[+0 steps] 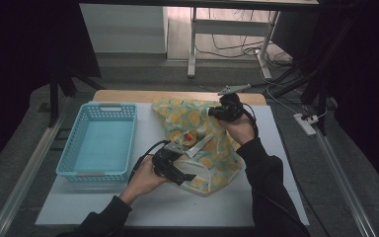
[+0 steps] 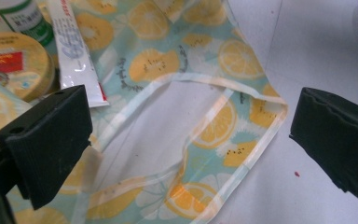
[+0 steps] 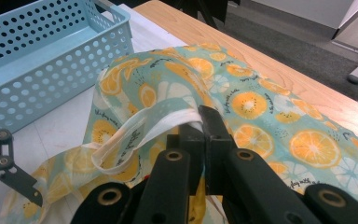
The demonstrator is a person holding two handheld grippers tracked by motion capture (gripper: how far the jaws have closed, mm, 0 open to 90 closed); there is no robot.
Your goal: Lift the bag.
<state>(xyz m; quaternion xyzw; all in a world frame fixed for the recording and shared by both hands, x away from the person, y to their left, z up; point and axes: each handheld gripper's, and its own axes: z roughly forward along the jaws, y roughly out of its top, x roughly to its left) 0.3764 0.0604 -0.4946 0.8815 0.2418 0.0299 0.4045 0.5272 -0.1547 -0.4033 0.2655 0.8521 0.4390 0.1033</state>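
Observation:
A light-green tote bag (image 1: 192,118) printed with orange slices lies on the white table top (image 1: 276,163). My right gripper (image 1: 218,112) is at the bag's far edge, shut on its pale strap (image 3: 168,122), which it holds lifted. My left gripper (image 1: 185,174) is low over the bag's near end, open wide. In the left gripper view the other strap (image 2: 261,142) lies flat in a loop between the two jaws, untouched. A round yellow tin (image 2: 9,63), a white tube (image 2: 77,56) and a green-labelled bottle (image 2: 21,14) lie in the bag's mouth.
A light-blue perforated basket (image 1: 98,140) stands left of the bag, with nothing inside. The wooden table edge (image 1: 177,95) runs behind the bag. Cables and a power strip (image 1: 306,123) lie on the floor to the right.

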